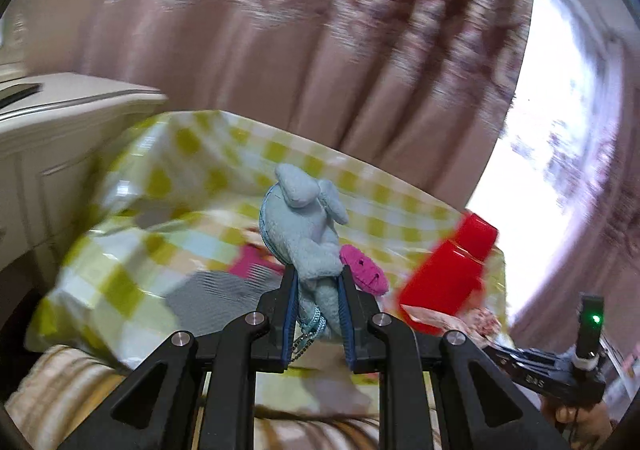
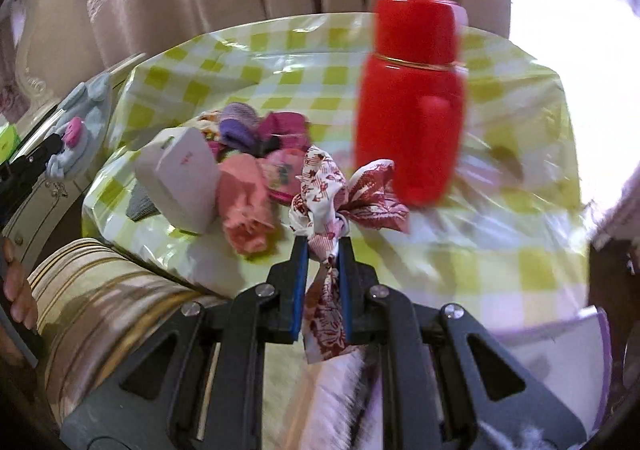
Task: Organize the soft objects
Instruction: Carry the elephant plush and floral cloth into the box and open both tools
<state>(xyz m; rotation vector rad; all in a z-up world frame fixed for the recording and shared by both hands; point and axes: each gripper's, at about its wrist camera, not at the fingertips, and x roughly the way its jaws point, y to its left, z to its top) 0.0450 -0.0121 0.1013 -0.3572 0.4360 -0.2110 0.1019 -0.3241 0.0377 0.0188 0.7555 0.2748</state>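
Blue plush: a pale blue fleece toy animal (image 1: 308,226) with a pink snout was clamped between the left gripper (image 1: 318,290) pads, raised above the desk.
Patterned cloth: a red-and-white printed fabric bow (image 2: 340,193) was pinched tight in the right gripper (image 2: 323,250), off the desk.
Desk: a yellow-and-white checked plastic cover (image 2: 500,250) lay over it.
Pile: pink, purple and magenta soft items (image 2: 256,153) lay heaped beside a white box (image 2: 180,177).
Flask: a red plastic thermos (image 2: 412,101) stood upright behind the bow.

Blown-out window (image 1: 560,129) glare, motion blur, fisheye-bent edges
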